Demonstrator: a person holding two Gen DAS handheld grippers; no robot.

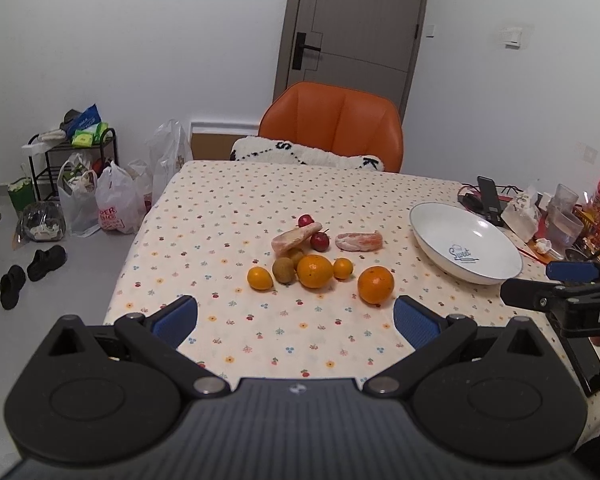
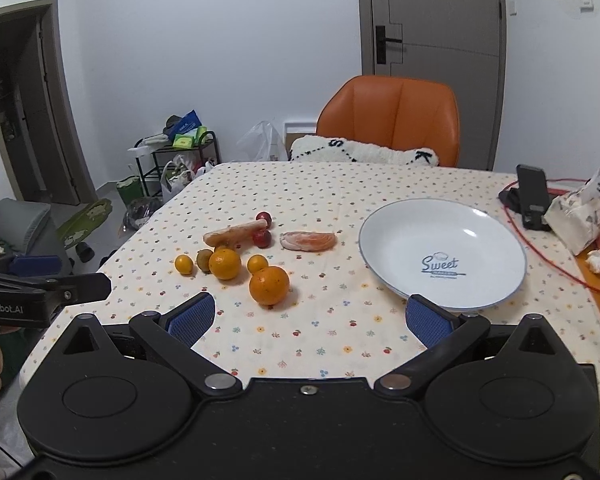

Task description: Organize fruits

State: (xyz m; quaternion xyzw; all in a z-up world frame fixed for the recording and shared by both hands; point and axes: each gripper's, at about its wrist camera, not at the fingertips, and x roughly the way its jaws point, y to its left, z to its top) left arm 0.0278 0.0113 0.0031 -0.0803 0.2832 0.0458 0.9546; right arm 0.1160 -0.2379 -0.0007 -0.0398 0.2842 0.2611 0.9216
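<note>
Orange was the colour that filled my screens: a loose cluster of fruit lay on the dotted cloth (image 1: 204,216) near the middle of the table. Nearest me sat a big orange (image 1: 375,285), a little apart from the rest. Behind it, close together, were a second orange (image 1: 315,271), a small citrus (image 1: 343,268) just to its right, a kiwi (image 1: 283,270) to its left, and another small citrus (image 1: 260,278) at the far left end. Farther back lay a pale pomelo wedge (image 1: 296,237) with two red fruits (image 1: 319,241) beside it, and a peeled segment (image 1: 358,240) by itself to the right.

My left gripper (image 1: 296,322) hovered low over the near edge, blue pads spread wide, nothing between them. My right gripper (image 2: 310,318) hung likewise, its tongs apart and empty (each one showed at the edge of the other's view). Its right pad (image 2: 430,322) overlapped the near rim of the white plate (image 2: 384,236) in the right wrist view; whether they touched I could not tell.

That plate, marked "Sweet", stood to the right of the fruit and held nothing. Beyond it were a phone stand (image 2: 532,196) and a tissue pack (image 2: 578,216). An orange chair (image 2: 392,120) stood at the far side.
</note>
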